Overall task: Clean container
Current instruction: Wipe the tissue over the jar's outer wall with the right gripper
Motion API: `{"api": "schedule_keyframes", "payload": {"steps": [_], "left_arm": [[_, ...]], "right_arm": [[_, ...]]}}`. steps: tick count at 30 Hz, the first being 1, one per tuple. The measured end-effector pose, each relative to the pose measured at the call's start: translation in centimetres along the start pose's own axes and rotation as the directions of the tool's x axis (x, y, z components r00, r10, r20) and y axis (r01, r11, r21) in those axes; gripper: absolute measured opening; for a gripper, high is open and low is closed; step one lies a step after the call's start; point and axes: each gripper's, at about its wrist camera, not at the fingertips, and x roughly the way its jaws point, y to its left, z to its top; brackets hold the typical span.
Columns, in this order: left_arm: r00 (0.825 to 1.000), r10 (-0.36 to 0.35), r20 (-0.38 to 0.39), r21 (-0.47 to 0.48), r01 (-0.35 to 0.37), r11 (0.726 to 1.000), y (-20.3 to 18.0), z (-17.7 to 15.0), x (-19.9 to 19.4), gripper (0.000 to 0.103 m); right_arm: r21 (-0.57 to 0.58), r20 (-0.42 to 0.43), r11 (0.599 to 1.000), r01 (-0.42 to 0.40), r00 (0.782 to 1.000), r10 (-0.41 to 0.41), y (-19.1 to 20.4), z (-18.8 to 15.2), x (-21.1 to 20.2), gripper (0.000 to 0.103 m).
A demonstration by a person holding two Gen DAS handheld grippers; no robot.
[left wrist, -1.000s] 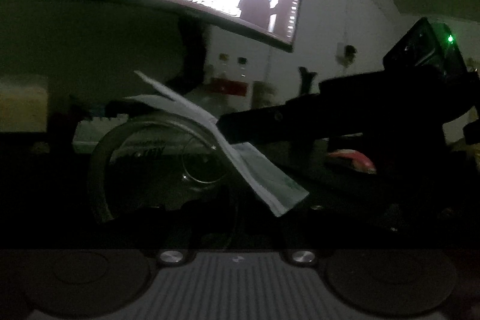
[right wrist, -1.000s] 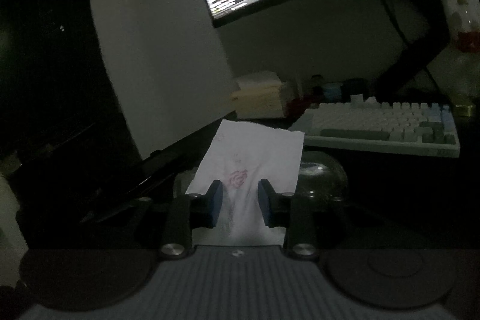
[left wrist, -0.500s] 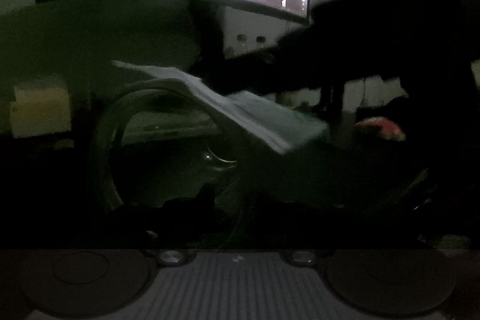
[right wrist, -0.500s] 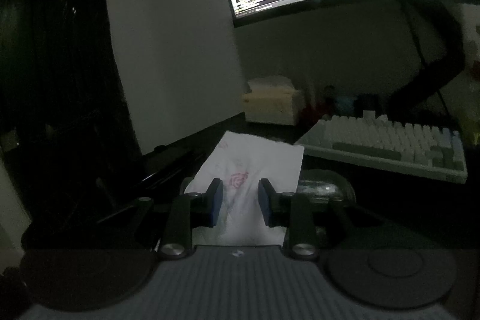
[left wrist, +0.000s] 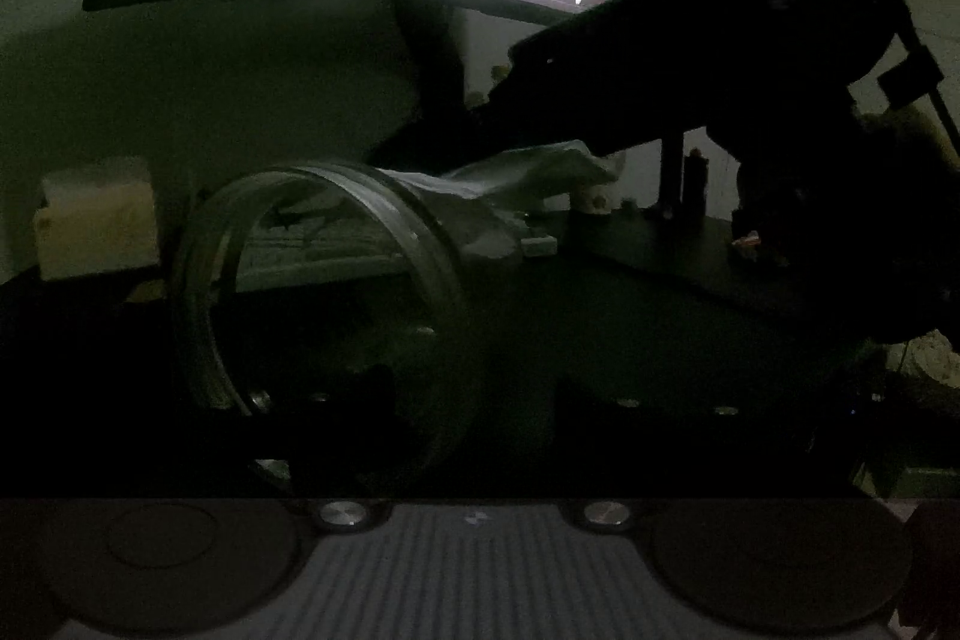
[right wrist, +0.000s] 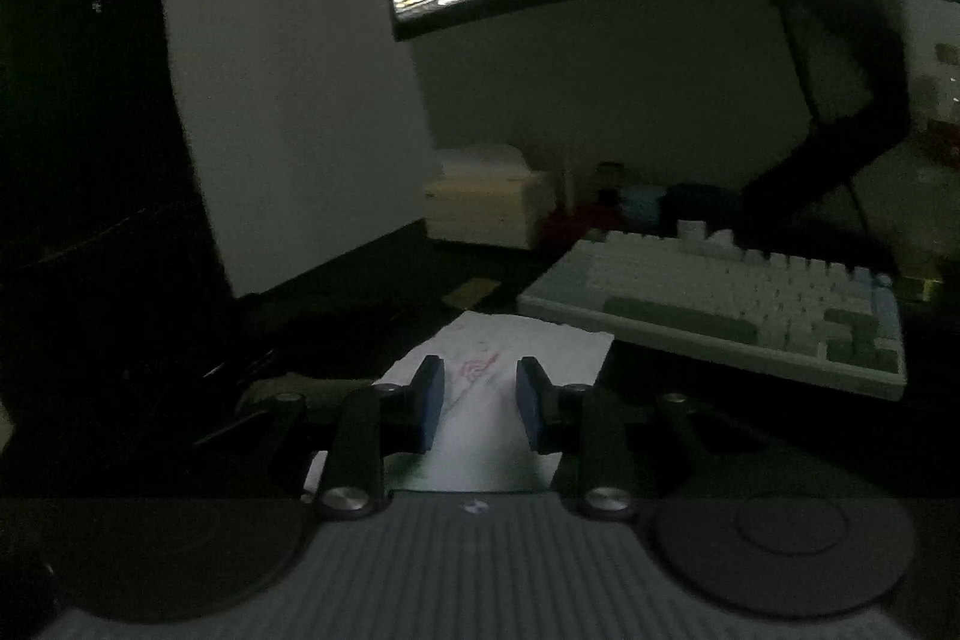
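Jaws: left gripper (left wrist: 474,400) opening, fingers too dark for me to see beside the glass container (left wrist: 318,292) — right gripper (right wrist: 480,403) clamped on the tissue (right wrist: 480,424).

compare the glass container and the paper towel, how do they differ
The glass container is clear, round and stiff; the paper towel is a white, limp sheet with a red print. The container turns its open mouth toward the left camera; the towel is pinched in the right gripper. Shared: in the left view the towel seems to reach the container's rim.
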Motion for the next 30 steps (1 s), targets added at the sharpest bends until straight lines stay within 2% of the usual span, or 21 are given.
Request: {"api": "schedule_keyframes", "payload": {"steps": [4, 7, 8, 11, 14, 19, 22, 26, 28, 30], "left_arm": [[1.000, -0.015, -0.013, -0.032, 0.015, 0.999, 0.3, 0.4, 0.0, 0.062], [0.999, -0.033, -0.012, -0.053, 0.032, 0.998, 0.7, 0.5, -0.1, 0.062], [0.999, -0.035, -0.013, -0.056, 0.034, 0.998, 0.8, 0.5, -0.1, 0.062], [0.999, -0.032, -0.015, -0.057, 0.031, 0.998, 0.8, 0.6, -0.1, 0.062], [0.999, -0.027, -0.019, -0.053, 0.026, 0.998, 0.7, 0.7, 0.0, 0.062], [0.999, -0.035, -0.017, -0.063, 0.034, 0.997, 0.9, 0.6, 0.0, 0.062], [0.999, -0.034, -0.017, -0.061, 0.033, 0.998, 0.8, 0.6, 0.0, 0.062], [1.000, -0.013, -0.016, -0.067, 0.012, 0.998, 0.9, 0.6, 0.0, 0.062], [1.000, -0.008, -0.018, -0.072, 0.007, 0.997, 1.2, 0.7, 0.0, 0.062], [1.000, -0.006, -0.019, -0.093, 0.004, 0.996, 1.7, 0.7, 0.0, 0.062]], "right_arm": [[-0.045, 0.009, 0.994, -0.101, 0.995, 0.101, 2.2, -0.7, -0.9, 0.032], [-0.060, 0.005, 0.991, -0.120, 0.993, 0.120, 2.5, -0.8, -1.0, 0.032], [-0.046, 0.004, 0.993, -0.112, 0.994, 0.112, 1.9, -0.7, -0.8, 0.031], [-0.019, 0.007, 1.000, -0.020, 1.000, 0.020, 0.0, -0.2, -0.1, 0.031], [0.036, 0.003, 0.999, 0.017, 1.000, -0.018, -0.8, 0.1, 0.3, 0.032], [-0.092, 0.022, 0.988, -0.120, 0.992, 0.122, 3.0, -1.1, -1.2, 0.032], [-0.089, 0.015, 0.990, -0.110, 0.994, 0.112, 2.5, -1.0, -1.2, 0.031], [0.018, 0.009, 1.000, -0.007, 1.000, 0.007, -0.5, -0.5, -0.3, 0.034], [0.045, 0.006, 0.999, 0.003, 1.000, -0.004, -0.9, -0.4, -0.2, 0.035], [0.000, 0.009, 1.000, -0.016, 1.000, 0.016, 0.4, -0.6, -0.6, 0.035]]}}
